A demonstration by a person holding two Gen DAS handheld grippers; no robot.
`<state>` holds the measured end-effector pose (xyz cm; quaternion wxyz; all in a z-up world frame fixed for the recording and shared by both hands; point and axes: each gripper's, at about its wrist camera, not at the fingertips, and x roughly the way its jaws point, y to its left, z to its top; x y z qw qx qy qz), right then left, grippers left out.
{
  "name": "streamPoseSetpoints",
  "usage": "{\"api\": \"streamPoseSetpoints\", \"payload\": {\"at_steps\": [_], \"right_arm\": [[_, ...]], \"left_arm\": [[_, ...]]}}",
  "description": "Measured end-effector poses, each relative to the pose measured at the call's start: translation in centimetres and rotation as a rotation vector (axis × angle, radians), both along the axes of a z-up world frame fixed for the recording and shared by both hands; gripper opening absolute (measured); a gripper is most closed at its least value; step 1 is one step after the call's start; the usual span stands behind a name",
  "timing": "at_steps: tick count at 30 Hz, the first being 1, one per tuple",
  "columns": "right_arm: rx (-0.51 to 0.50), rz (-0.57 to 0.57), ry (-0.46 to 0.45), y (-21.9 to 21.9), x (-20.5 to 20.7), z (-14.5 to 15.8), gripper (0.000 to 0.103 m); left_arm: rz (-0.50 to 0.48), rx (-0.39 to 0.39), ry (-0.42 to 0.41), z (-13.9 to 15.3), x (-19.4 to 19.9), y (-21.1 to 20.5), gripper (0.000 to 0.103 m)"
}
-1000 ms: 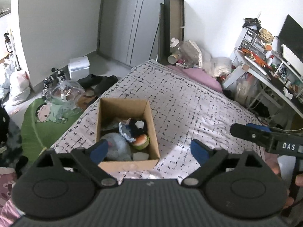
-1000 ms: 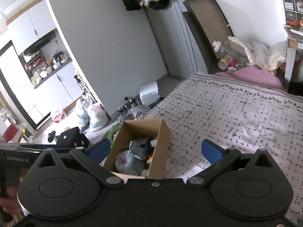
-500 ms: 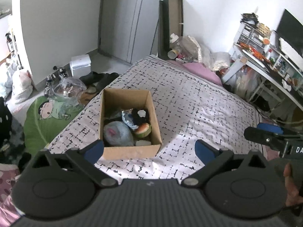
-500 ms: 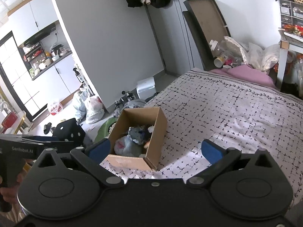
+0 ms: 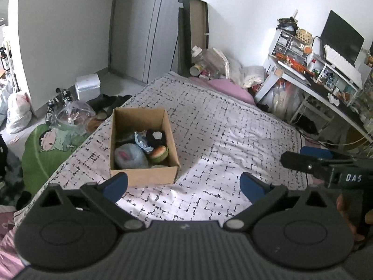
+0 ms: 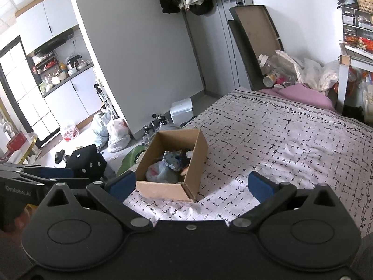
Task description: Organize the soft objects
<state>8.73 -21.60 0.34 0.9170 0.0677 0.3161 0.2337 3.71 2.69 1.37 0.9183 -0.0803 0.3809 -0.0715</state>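
Resting beyond both spread, empty tools (image 5: 184,183) (image 6: 191,184): toy-filled box (image 5: 142,177).

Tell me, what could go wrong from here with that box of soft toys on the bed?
1. The cardboard box sits close to the bed's left edge, above floor clutter; a nudge might tip it off.
2. The toys are piled against each other, so grabbing one may drag out a neighbour.
3. Both sets of tongs, left and right, are open, empty and aimed at the same box; reaching together, they might collide.
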Motion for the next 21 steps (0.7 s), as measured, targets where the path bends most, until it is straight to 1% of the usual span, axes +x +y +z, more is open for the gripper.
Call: {"api": "streamPoseSetpoints", "payload": {"at_steps": [5, 9, 14, 16, 21], "right_arm": [[-0.013, 0.027, -0.005, 0.5, -1.3, -0.1, 0.103], [-0.014, 0.022, -0.004, 0.4, -2.1, -0.2, 0.103], [-0.017, -0.011, -0.01, -0.1, -2.5, -0.2, 0.103], [-0.032, -0.013, -0.021, -0.1, -2.7, -0.2, 0.103], [-0.028, -0.026, -0.018, -0.2, -2.8, -0.4, 0.103]], "left_arm": [[-0.016, 0.025, -0.027, 0.4, -1.5, -1.2, 0.102], [0.005, 0.048, -0.046, 0.5, -2.3, -1.7, 0.102], [0.026, 0.065, -0.068, 0.7, -2.6, -1.8, 0.102], [0.026, 0.08, -0.08, 0.8, -2.8, -2.1, 0.102], [0.032, 0.119, -0.086, 0.9, -3.0, -2.6, 0.102]]}}
